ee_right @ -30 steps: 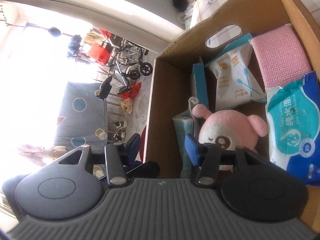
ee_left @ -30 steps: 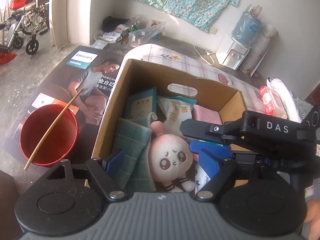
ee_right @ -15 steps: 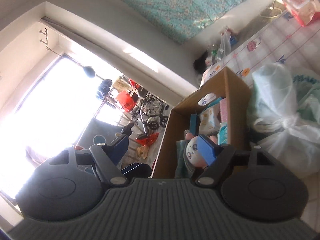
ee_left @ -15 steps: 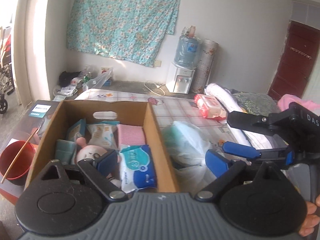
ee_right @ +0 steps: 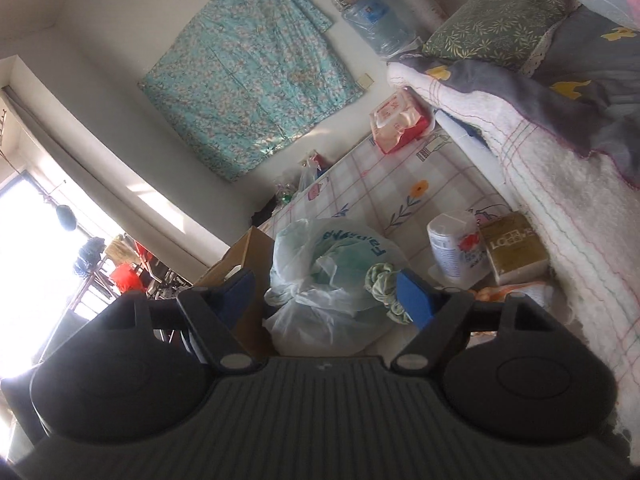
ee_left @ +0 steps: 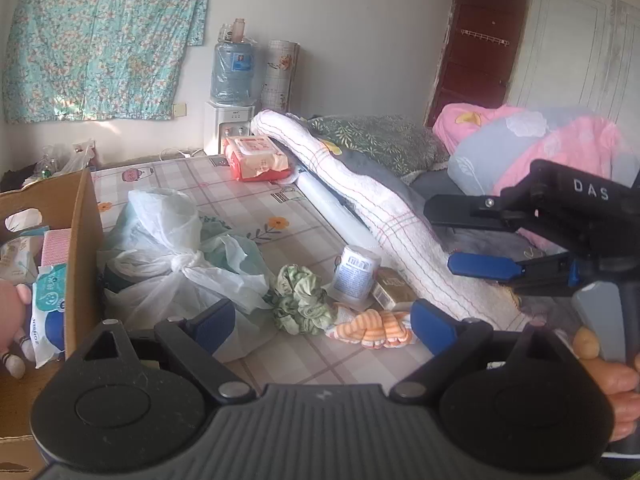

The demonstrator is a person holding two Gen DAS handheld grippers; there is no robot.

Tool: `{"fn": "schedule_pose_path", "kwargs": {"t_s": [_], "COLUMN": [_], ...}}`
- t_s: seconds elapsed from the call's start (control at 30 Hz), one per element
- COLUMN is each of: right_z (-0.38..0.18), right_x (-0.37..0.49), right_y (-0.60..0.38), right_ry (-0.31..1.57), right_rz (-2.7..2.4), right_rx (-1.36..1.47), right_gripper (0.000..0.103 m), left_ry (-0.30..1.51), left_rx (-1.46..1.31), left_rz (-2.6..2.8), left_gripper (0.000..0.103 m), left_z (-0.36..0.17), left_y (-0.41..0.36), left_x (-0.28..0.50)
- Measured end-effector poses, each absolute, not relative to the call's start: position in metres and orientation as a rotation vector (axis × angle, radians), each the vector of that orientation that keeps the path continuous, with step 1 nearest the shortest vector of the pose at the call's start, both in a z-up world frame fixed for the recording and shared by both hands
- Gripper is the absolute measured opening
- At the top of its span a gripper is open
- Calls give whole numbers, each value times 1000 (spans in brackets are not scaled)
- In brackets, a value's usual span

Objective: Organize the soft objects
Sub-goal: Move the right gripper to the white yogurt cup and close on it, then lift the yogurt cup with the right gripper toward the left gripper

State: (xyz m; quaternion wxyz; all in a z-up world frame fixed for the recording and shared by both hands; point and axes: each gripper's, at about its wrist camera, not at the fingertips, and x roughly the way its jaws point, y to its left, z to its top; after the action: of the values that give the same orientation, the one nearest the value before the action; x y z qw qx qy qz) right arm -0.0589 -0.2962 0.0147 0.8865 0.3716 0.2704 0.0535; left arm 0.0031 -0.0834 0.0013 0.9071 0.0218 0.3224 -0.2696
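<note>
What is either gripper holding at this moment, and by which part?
Nothing is held. The left gripper and the right gripper are both open and empty, above the green scrunchie and tied plastic bag.

I am working in a home bedroom: a bed (ee_left: 280, 208) with pillow (ee_left: 380, 140) and quilts (ee_left: 540, 148), a water dispenser (ee_left: 232, 92), a floral wall cloth (ee_left: 100, 40).

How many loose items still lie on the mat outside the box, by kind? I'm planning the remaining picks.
Tied plastic bags: 1 bundle
Green scrunchie: 1
Orange striped cloth: 1
White canister: 1
Gold box: 1
Red tissue pack: 1
Total: 6
</note>
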Motion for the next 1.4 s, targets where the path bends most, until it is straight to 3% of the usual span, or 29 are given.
{"fn": "schedule_pose_path", "kwargs": {"t_s": [0.37,0.67,0.8,0.87,0.93,1.4], "right_z": [-25,-51,-68,-77,-82,-45], "right_x": [-14,47,71,81,84,37], "right_y": [-322,-324,-322,-323,-327,-357], "right_ry": [670,748,784,799,797,681], "right_rz": [60,50,28,21,38,248], "right_rx": [660,486,414,399,445,853], "right_gripper": [78,78,71,55,48,47], "left_ry": [670,690,665,653,639,589], "left_rx": [114,117,105,107,108,67], "left_rz": [-510,-469,-461,-456,-456,-545], "left_gripper": [94,85,85,86,86,85], "left_z": [-53,-67,-68,-68,-68,-55], "left_y": [-125,-128,-124,-122,-119,-88], "left_x": [14,26,29,29,30,14]}}
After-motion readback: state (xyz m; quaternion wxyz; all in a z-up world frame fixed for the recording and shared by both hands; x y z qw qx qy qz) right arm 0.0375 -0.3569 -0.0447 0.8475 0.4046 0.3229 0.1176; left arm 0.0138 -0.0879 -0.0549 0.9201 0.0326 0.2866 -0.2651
